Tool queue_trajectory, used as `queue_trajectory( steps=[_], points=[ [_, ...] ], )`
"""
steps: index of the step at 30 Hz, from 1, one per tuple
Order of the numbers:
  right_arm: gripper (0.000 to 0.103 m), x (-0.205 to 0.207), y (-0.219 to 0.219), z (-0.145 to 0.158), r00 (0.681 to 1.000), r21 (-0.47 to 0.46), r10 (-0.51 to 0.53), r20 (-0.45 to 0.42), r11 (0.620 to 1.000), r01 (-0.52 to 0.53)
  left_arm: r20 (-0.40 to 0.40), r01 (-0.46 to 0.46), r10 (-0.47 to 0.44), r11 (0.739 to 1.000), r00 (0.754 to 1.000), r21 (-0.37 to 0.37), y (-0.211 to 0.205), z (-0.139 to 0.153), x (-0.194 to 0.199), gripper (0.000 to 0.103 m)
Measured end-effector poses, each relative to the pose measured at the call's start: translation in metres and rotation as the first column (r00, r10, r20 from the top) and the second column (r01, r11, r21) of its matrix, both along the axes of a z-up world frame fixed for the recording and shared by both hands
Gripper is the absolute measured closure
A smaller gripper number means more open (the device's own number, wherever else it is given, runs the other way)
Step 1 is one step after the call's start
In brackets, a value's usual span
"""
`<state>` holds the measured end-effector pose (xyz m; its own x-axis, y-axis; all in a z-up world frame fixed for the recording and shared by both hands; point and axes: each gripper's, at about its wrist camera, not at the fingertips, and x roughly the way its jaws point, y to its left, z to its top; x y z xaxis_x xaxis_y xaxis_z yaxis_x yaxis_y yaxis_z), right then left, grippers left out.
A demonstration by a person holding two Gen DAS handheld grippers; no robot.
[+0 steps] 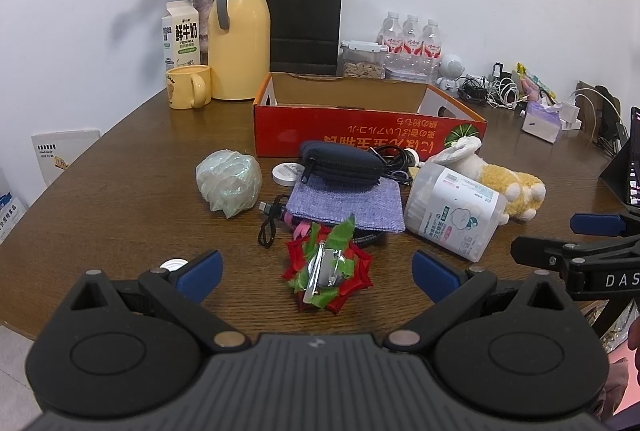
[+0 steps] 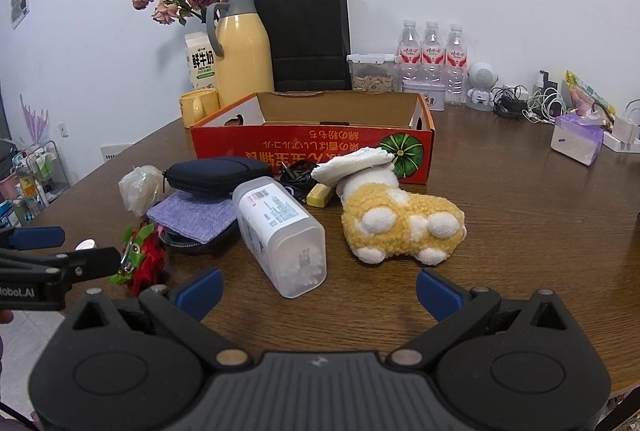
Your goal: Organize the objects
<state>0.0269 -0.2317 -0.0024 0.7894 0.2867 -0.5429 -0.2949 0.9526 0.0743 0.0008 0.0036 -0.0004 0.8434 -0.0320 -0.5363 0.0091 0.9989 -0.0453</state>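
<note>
Both tools gape empty: left tool (image 1: 316,271) should straddle the red flower clip (image 1: 328,273) (near edge), closing gently.

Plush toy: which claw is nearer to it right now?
Right. The open right claw sits just in front of the plush toy; the left claw is farther left, facing the red flower clip.

The open box (image 1: 360,129) sits mid-table (image 1: 120,199), with the clutter bunched along its near side — bag ball (image 1: 229,181) leftmost, then the zip pouch (image 1: 340,161) lying on the cloth pouch (image 1: 348,205), then the swab tub (image 1: 454,213) on its side and the plush toy (image 2: 400,227) rightmost. The bow (image 1: 328,269) lies nearest the front edge. Behind the box — the thermos (image 1: 239,31), mug (image 1: 188,86) and paper bag (image 1: 306,19) line the back edge.
</note>
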Motion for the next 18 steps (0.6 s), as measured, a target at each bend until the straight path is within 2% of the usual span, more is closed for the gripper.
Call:
queue_trajectory(
  steps=[6,13,18],
  points=[
    [0.000,0.007,0.001,-0.005,1.000,-0.002,0.023,-0.010,1.000,-0.023,-0.004,-0.031,0.031,0.999,1.000,-0.016,0.010,-0.004,0.004,0.000],
    [0.000,0.022,0.011,-0.010,0.998,-0.021,0.062,0.002,0.998,-0.062,-0.034,-0.114,0.112,0.992,0.993,-0.046,0.040,-0.009,0.013,0.000],
    [0.000,0.037,0.021,-0.013,0.997,-0.041,0.081,0.003,0.996,-0.081,-0.086,-0.174,0.171,0.984,0.982,-0.033,0.062,-0.018,0.019,0.002]
  ],
)
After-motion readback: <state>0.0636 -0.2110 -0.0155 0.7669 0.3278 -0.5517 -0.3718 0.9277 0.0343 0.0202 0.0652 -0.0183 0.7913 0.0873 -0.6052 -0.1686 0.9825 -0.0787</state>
